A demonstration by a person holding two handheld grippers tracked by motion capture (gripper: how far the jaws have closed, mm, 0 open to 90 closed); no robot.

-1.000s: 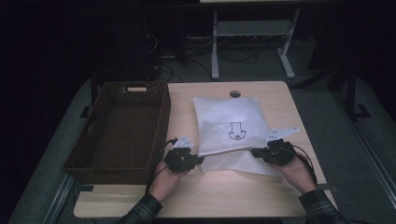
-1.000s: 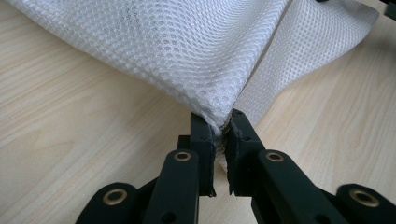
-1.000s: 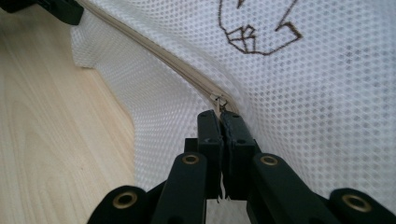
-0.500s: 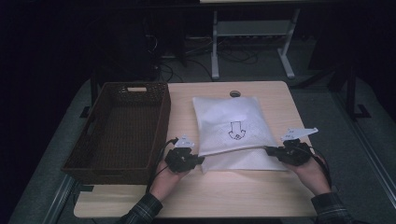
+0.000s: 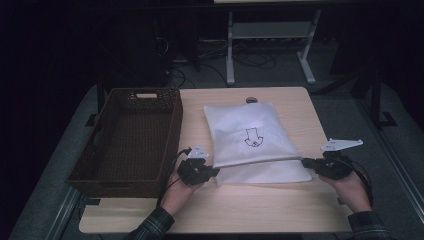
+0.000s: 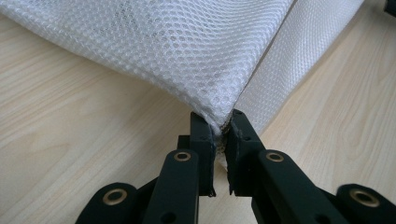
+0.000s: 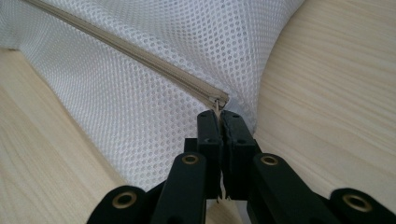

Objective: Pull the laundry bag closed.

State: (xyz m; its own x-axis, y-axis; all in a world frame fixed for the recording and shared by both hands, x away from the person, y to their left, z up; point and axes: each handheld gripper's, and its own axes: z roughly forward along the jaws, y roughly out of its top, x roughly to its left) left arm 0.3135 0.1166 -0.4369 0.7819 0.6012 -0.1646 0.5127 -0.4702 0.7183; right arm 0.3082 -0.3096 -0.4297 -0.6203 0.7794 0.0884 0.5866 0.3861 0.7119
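Nearest the person, the left gripper (image 5: pixel 212 171) pinches the near-left corner of a white mesh laundry bag (image 5: pixel 252 137), its jaws closed on the fabric. The right gripper (image 5: pixel 306 162) clamps the zipper pull (image 7: pixel 217 104) at the bag's near-right end. The bag lies flat on the wooden table (image 5: pixel 300 210). A brown wicker basket (image 5: pixel 130 137) stands left of the bag.
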